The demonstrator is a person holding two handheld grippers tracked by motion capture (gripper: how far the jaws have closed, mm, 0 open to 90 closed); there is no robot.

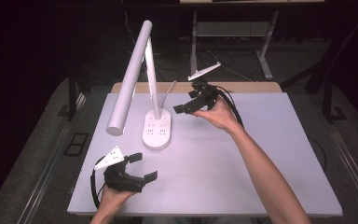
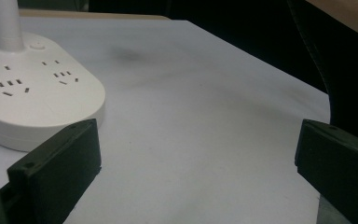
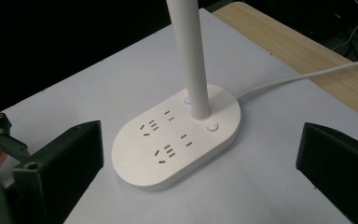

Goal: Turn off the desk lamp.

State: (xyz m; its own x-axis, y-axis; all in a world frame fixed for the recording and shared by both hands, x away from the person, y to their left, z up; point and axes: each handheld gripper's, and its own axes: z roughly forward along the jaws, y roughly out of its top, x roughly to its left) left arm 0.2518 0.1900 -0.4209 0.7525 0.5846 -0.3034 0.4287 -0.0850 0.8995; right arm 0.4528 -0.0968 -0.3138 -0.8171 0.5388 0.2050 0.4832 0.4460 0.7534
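Right gripper (image 1: 182,108), jaws wide and empty, hovers at the lamp base's (image 1: 157,129) two o'clock, apparently lined up to reach its button (image 3: 211,126).

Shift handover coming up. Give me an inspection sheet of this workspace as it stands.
Surface: white table, bare around the lamp; wooden strip along its far edge.
Job's things: white desk lamp, upright stem, long head tilted down to the left; oval base with sockets and a round button.
Clutter: nothing seen.
Grippers: left hand-held gripper open, low over the near left of the table; right hand-held gripper open, raised beside the base, holding nothing.
Cables: white lamp cord runs off the far edge; black cables trail from both grippers.
Surroundings: dark room, grey carpet, a table frame behind.
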